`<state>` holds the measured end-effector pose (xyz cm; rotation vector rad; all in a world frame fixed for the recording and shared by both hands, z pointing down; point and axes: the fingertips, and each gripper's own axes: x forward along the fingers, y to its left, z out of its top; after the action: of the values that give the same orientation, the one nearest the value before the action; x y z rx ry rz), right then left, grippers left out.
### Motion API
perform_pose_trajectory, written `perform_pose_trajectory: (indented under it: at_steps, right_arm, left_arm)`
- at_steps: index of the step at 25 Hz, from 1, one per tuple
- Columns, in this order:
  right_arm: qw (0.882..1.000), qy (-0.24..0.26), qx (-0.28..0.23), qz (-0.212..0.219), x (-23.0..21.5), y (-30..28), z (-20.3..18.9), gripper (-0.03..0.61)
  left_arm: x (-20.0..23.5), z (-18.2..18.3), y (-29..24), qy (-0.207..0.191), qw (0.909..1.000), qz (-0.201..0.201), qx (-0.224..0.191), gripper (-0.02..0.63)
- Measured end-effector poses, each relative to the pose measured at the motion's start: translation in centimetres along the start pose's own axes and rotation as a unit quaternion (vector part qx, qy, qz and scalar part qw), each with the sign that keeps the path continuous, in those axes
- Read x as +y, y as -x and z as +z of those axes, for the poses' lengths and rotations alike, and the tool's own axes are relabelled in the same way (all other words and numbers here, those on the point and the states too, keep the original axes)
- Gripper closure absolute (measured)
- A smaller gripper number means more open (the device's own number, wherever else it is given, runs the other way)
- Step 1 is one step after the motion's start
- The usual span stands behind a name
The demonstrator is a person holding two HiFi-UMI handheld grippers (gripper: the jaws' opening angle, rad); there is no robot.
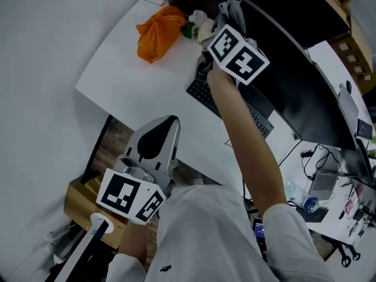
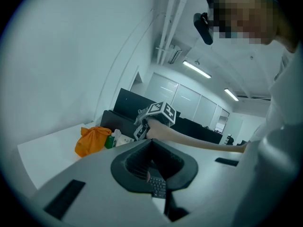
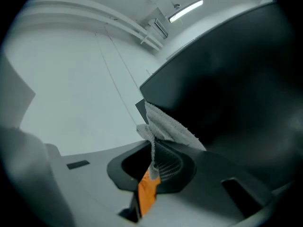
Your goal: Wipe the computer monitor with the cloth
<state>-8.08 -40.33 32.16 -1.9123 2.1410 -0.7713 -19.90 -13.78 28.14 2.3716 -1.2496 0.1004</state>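
The black monitor (image 1: 294, 81) stands on the white desk (image 1: 135, 81), its dark screen (image 3: 236, 79) filling the right gripper view. My right gripper (image 3: 152, 167) is shut on a grey cloth (image 3: 165, 126), which lies against the screen near its left edge. In the head view that cloth (image 1: 232, 7) bunches above the right gripper's marker cube (image 1: 238, 51). My left gripper (image 1: 164, 128) hangs low by the desk's near edge, far from the monitor. The left gripper (image 2: 154, 174) has its jaws together with nothing in them.
A black keyboard (image 1: 205, 93) lies in front of the monitor. An orange bag (image 1: 157, 31) and a green bottle (image 1: 189, 29) sit at the desk's far left. A cardboard box (image 1: 82, 201) is on the floor below. Cables and small items (image 1: 317, 187) crowd the right.
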Motion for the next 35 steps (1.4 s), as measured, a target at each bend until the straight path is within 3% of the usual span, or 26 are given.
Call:
perform_pose_trajectory:
  at_steps: [17,22,35]
  right_arm:
    - [0.998,-0.032,0.044,-0.033,-4.8,-1.0,-7.3,0.557]
    - [0.998,-0.019,0.053,-0.027,-5.9,-1.1,-9.1,0.557]
    - [0.994,-0.047,0.101,-0.017,-8.6,-3.0,-15.2,0.557]
  left_arm:
    - [0.7,-2.1,-0.3,0.008,0.9996,0.021,0.017,0.594]
    - [0.7,-2.6,-0.9,0.015,0.9995,0.018,0.020,0.595]
    - [1.2,-4.1,-1.3,0.024,0.9986,0.028,0.038,0.594]
